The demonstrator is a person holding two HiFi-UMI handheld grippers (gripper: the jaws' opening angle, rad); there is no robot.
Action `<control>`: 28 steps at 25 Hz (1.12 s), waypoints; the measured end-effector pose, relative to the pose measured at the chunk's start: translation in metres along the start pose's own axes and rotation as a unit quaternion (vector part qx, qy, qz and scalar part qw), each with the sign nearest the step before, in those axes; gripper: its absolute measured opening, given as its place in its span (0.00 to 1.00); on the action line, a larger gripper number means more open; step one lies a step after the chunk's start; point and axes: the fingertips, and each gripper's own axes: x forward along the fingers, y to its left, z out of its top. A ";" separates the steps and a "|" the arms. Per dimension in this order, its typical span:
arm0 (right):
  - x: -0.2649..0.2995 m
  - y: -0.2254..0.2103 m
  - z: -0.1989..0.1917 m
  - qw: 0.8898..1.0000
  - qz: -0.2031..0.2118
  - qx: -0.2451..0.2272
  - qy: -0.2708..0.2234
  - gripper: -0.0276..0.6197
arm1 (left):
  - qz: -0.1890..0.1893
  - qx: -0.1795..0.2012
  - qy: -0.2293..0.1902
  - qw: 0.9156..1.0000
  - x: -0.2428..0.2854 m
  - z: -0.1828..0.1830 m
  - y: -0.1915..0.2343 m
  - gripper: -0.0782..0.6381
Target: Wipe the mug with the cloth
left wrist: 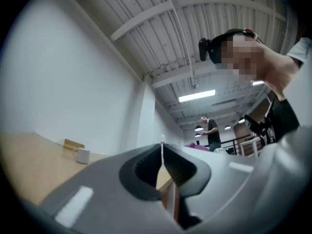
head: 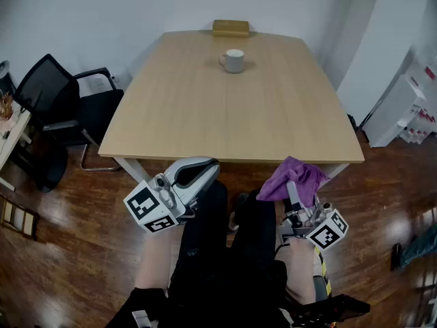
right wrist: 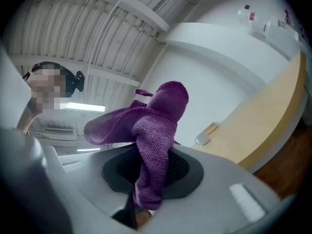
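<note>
A white mug stands near the far edge of the wooden table, handle to the left; it shows small in the left gripper view and in the right gripper view. My right gripper is shut on a purple cloth, which bunches up out of the jaws. It is held below the table's near edge, over my lap. My left gripper is shut with nothing in it, also near the table's front edge, far from the mug.
A tan box lies at the table's far edge behind the mug. A black office chair stands left of the table, white shelving at the right. Another person stands in the distance. The floor is dark wood.
</note>
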 end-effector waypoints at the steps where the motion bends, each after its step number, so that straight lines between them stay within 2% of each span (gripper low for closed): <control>1: 0.002 -0.004 0.007 1.000 0.007 -0.003 -0.002 0.17 | 0.005 0.007 -0.002 1.000 0.005 0.001 0.002 0.13; 4: 0.005 -0.013 0.022 1.000 0.020 -0.005 -0.004 0.17 | 0.013 0.019 -0.002 1.000 0.019 -0.001 0.005 0.13; 7: 0.010 -0.021 0.020 1.000 0.017 -0.004 0.003 0.17 | 0.017 0.019 0.007 1.000 0.023 -0.006 0.012 0.13; 16: 0.063 -0.036 -0.021 0.998 0.027 0.013 0.057 0.17 | 0.042 0.002 0.004 0.999 0.009 -0.009 0.066 0.13; 18: 0.072 -0.037 -0.025 0.997 0.031 0.019 0.061 0.17 | 0.043 0.001 0.001 0.999 0.011 -0.009 0.076 0.13; 22: 0.087 -0.041 -0.022 0.997 0.034 0.000 0.065 0.17 | 0.037 0.009 -0.001 0.999 0.020 -0.005 0.092 0.13; 28: 0.113 -0.059 -0.015 0.997 0.035 -0.013 0.071 0.17 | 0.030 0.025 0.018 0.999 0.041 -0.003 0.132 0.13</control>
